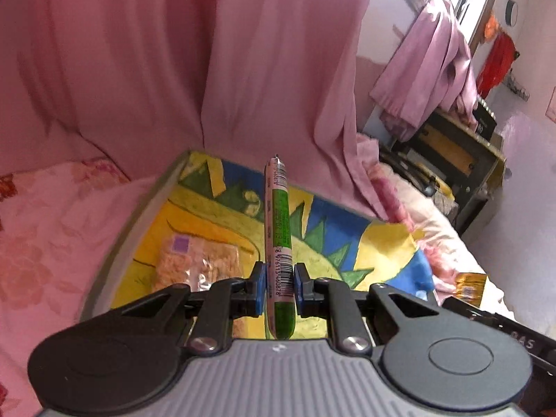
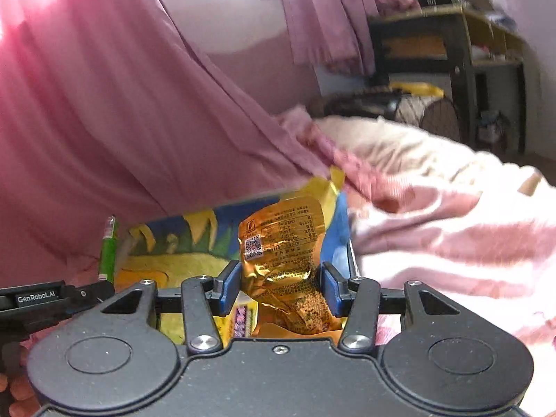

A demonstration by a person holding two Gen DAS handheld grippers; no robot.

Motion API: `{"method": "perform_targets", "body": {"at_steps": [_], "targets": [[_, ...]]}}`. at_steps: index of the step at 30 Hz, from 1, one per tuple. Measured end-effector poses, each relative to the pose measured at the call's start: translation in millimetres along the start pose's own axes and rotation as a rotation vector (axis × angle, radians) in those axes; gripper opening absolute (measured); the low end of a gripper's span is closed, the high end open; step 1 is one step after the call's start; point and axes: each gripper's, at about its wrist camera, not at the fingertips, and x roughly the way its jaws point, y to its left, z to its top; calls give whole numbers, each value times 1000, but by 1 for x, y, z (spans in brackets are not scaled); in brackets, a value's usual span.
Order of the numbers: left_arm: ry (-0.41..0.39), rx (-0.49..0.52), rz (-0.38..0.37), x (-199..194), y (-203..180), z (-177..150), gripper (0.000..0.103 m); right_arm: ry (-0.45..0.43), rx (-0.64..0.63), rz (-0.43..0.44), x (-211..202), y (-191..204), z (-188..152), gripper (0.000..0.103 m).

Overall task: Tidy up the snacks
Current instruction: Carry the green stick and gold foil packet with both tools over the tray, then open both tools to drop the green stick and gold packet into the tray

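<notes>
My left gripper (image 1: 279, 286) is shut on a green sausage stick (image 1: 278, 222) with a barcode, holding it upright above a painted board (image 1: 194, 222) in yellow, blue and green. A clear packet of pale snacks (image 1: 198, 264) lies on the board. My right gripper (image 2: 279, 286) is shut on a crumpled gold foil packet (image 2: 285, 257) and holds it over the same board (image 2: 166, 264). The sausage stick also shows at the left of the right wrist view (image 2: 107, 250). A yellow and purple wrapper (image 2: 239, 323) lies under the right gripper.
The board rests on a bed with a pink floral cover (image 1: 45, 236). Pink curtains (image 1: 173, 69) hang close behind. A dark wooden shelf unit (image 2: 451, 59) stands at the far right. The other gripper's body (image 2: 38, 302) sits at my left.
</notes>
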Motion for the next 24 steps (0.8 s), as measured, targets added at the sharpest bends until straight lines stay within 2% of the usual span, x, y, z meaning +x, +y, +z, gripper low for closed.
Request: {"method": "perform_targets", "body": {"at_steps": [7,13,20,21,23,24], "targets": [[32,-31,-44,16,5,-5,18,83,-52,-26,26,11,-18,51],[56,-19,-39,22,4,-12,18,103,-84,-23,32,17,-22,53],[88,-17,2,25,6,-14,19,115,-108,-25,31,22,-23,62],[89,-16,6,25,6,-13,21,118,-107,-24,31,22,-23,67],[89,-18,19,20,5,-12,42,114,-118,-37,29,23,-23,78],[85,-22,22,17,5,-11,47,109,-126,-42,28,23,-23,83]]}}
